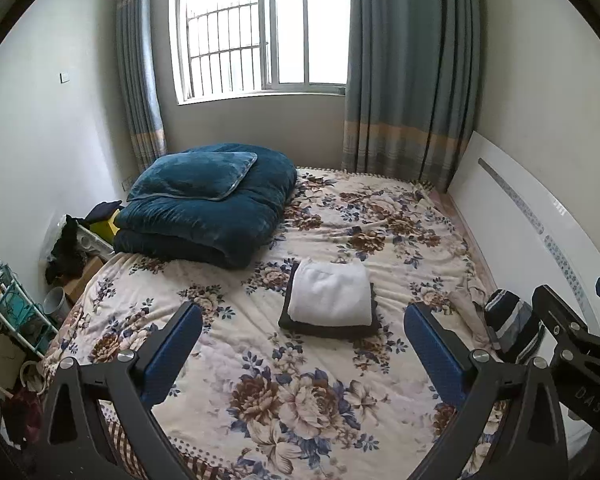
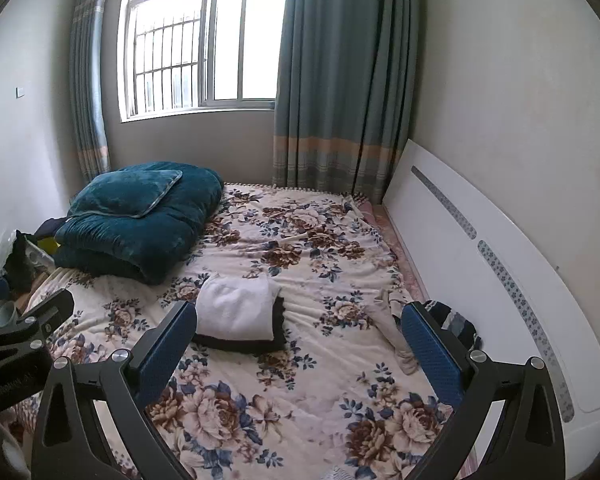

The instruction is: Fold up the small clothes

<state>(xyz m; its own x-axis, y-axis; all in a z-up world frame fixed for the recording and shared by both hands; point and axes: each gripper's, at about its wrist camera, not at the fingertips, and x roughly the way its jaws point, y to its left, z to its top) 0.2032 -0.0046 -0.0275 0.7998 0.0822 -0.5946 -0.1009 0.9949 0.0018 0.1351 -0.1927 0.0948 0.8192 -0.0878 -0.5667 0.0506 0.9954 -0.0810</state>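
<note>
a: nearest in, both tools hover above the floral bedspread (image 1: 300, 400). the left gripper (image 1: 302, 344) has its blue pads spread wide with nothing between them, and the right gripper (image 2: 300, 344) is the same, released and empty.

b: and the clothes?

a: a little farther, mid-bed, a folded white garment (image 1: 332, 298) sits squarely on a folded dark garment (image 1: 324, 330). that stack reads as finished work. on the right side of the bed, near the white headboard panel (image 2: 480, 240), a pale beige garment (image 2: 396, 328) lies crumpled, and just beyond it a dark striped garment (image 2: 456, 320) is bunched up.

b: so partway through?

a: it looks that way: two pieces folded and stacked, at least two left loose on the right. no folding is under way right now, since neither tool touches cloth.

b: anything unclear?

a: the right tool's finger covers part of the striped piece, so its kind and full extent are hard to tell. the beige one nearly blends into the bedspread in the left view. far left, a teal quilt and pillow (image 1: 208, 200) sit folded by the window (image 1: 260, 28); clutter beside the bed is cut off at the frame edge.
</note>
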